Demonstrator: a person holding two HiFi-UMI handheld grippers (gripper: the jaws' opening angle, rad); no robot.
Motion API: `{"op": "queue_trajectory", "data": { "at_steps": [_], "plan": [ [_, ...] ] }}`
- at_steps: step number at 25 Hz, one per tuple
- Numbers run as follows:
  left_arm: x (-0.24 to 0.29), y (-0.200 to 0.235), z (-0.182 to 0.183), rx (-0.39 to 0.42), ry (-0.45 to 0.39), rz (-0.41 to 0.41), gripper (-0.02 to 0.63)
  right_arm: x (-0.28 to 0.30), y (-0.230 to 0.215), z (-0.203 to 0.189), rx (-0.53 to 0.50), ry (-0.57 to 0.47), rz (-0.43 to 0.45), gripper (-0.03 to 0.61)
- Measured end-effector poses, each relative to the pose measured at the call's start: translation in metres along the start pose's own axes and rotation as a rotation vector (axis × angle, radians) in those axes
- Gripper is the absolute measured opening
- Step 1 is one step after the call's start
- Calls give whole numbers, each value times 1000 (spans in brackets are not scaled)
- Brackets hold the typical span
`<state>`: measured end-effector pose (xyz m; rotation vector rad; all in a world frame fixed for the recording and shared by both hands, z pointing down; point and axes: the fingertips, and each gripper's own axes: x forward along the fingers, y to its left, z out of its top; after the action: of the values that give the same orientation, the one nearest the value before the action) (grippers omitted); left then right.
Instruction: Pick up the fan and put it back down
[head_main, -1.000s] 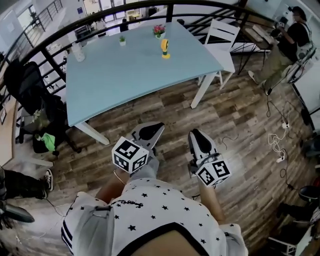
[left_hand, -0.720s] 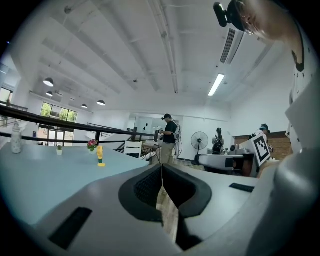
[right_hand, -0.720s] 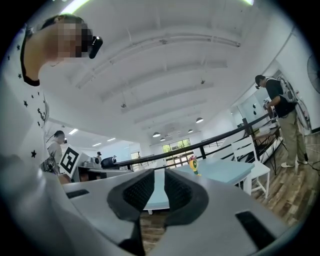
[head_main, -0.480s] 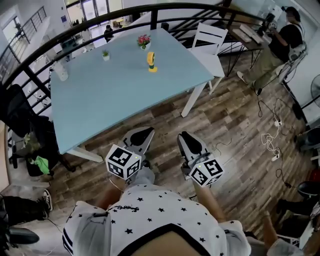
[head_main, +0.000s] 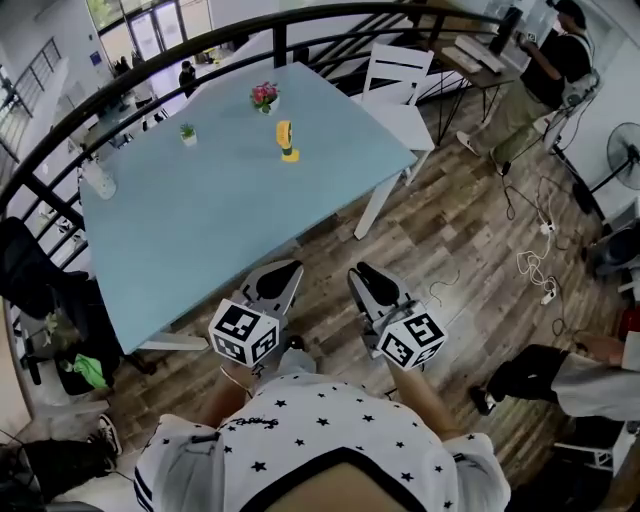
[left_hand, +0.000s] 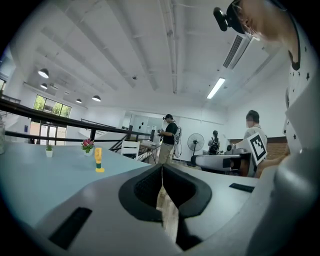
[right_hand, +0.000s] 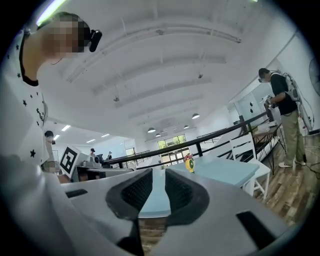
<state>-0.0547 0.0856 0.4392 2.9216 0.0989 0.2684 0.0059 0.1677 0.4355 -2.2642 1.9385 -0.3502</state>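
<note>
Wood-plank flooring (head_main: 450, 250) with a streaky, worn grain runs beneath us, and both tools hang over it just short of the table. Our left gripper (head_main: 288, 270) has its grey jaws pressed together to a thin seam, with nothing in them. Our right gripper (head_main: 362, 272) is opening, its textured dark pads parted around empty air. Ahead lies the table (head_main: 200, 230), a smooth, matte pale-blue slab on white legs. The fan (head_main: 285, 138) stands upright toward the far side, well apart from both grippers: small yellow plastic, a rounded head on a green neck and a flat foot. We judge the task not begun; approach, grasp, lift and set-down all remain. Beyond stand a pink potted flower (head_main: 264, 96), a white slatted chair (head_main: 400, 90) and a black tubular railing (head_main: 150, 70).
</note>
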Motion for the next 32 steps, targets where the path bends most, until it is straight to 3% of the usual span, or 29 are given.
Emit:
{"op": "queue_trajectory", "data": {
  "at_steps": [8,24,32],
  "plan": [
    [14,45,4,-20,6,-24,29,47,-9,7,-21,14,-7,80],
    [17,118,8,-26,-20,25,29,118,-17,0,-24,49,25,95],
    [9,152,10,-44,-31,160,29,161,-34,3,-29,66,119,97]
  ]
}}
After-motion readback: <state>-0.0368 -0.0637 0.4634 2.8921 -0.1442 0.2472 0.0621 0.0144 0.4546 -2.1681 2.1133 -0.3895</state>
